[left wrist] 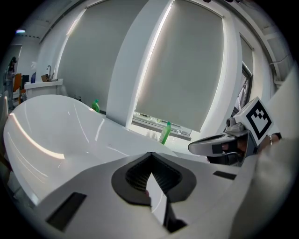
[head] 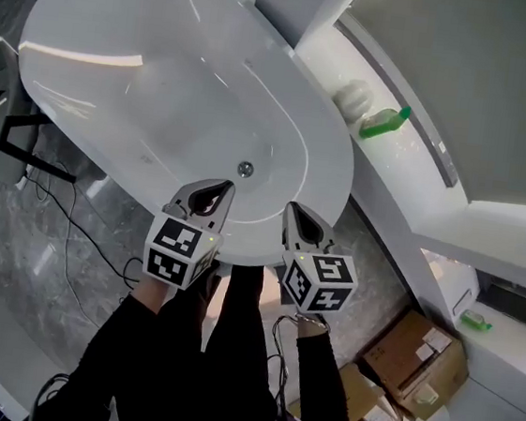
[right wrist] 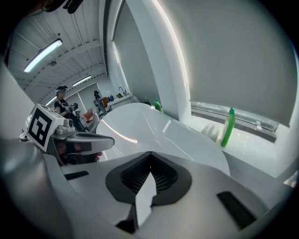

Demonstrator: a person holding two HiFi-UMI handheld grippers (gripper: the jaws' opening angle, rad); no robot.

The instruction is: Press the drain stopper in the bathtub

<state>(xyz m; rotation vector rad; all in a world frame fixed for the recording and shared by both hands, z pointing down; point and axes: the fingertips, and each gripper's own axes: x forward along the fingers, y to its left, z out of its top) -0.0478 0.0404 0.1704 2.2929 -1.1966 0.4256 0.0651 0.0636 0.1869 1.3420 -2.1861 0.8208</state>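
Head view: white bathtub fills upper left. Left gripper and right gripper side by side above near rim, both jaws closed, empty. Green bottle on ledge. Drain stopper on tub floor, just beyond left gripper.

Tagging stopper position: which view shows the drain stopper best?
Head view: the stopper sits unobstructed on the floor of the tub. Neither gripper view shows it, only the tub's rim and upper wall.
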